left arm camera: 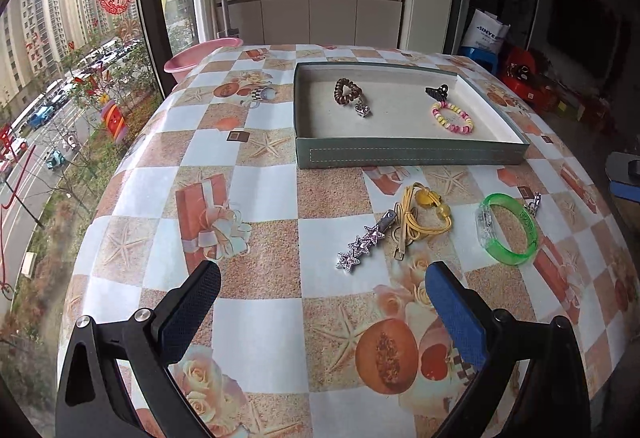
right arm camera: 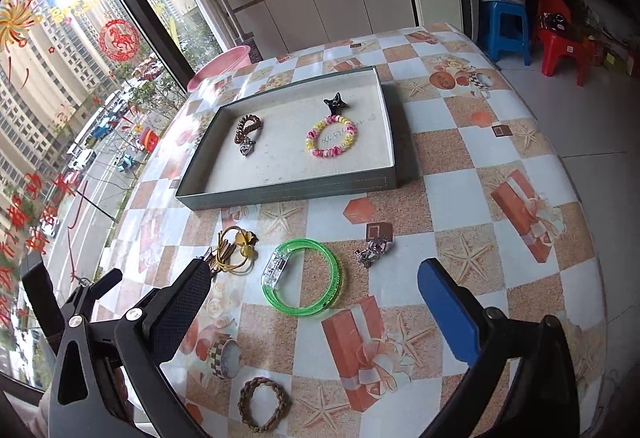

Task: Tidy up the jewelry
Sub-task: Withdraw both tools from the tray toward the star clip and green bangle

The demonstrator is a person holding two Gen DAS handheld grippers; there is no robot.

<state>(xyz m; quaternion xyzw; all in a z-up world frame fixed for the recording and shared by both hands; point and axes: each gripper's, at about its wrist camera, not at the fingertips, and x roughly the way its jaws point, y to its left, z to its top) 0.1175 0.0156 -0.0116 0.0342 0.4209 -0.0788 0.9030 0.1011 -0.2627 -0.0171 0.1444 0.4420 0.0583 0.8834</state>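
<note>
A grey-green tray [left arm camera: 412,154] [right arm camera: 288,194] on the table holds a brown coil hair tie with a charm [left arm camera: 349,92] [right arm camera: 247,129], a black claw clip [left arm camera: 437,92] [right arm camera: 334,103] and a pink-yellow bead bracelet [left arm camera: 452,117] [right arm camera: 331,138]. In front of it lie a star hair clip [left arm camera: 361,245], a yellow cord tie [left arm camera: 424,212] [right arm camera: 236,250], a green bangle [left arm camera: 507,228] [right arm camera: 304,276] and a small silver clip [left arm camera: 534,201] [right arm camera: 371,251]. A braided brown band [right arm camera: 264,404] lies nearest. My left gripper [left arm camera: 322,282] and right gripper [right arm camera: 314,290] both hover open above the table, holding nothing.
The checked tablecloth [left arm camera: 256,194] covers a table beside a large window [left arm camera: 60,78]. A pink basin [left arm camera: 200,56] [right arm camera: 224,64] sits past the far left corner. A blue stool [right arm camera: 506,30] and red chair [right arm camera: 560,38] stand on the floor at right.
</note>
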